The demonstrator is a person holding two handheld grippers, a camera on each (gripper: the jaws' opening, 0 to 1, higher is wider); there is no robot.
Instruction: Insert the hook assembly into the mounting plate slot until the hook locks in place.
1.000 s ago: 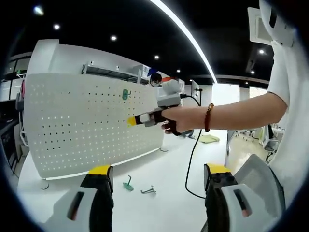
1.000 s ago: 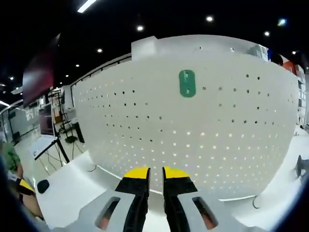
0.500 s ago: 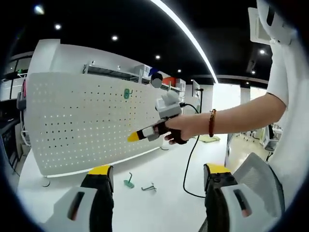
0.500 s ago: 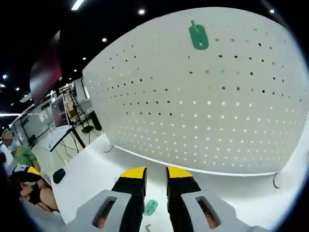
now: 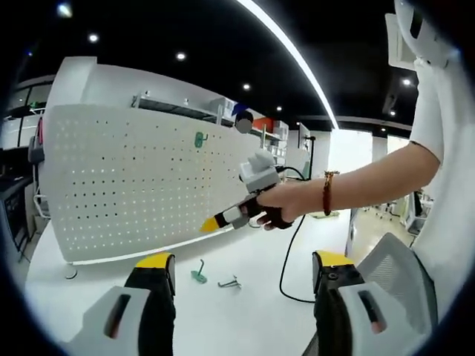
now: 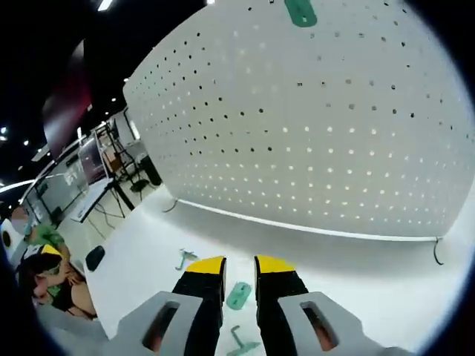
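a white pegboard mounting plate stands upright along the far edge of the white surface, propped on small feet. a green hook hangs high on its face; in the right gripper view that same green piece sits at the top of the plate.

in the left gripper view the left hand-held gripper has its yellow-tipped jaws spread wide with nothing between them. on the surface beyond them lie a green hook and, just beside it, a grey metal hook, both in front of the plate's lower edge.

the right hand-held gripper shows there too, held in a person's hand, slanted down toward the surface in front of the plate. in the right gripper view its own jaws are nearly pressed together, a thin gap left, pinching nothing. past their tips a green hook piece lies on the surface, another green piece lies lower between the jaws, and a third lies off to the left.
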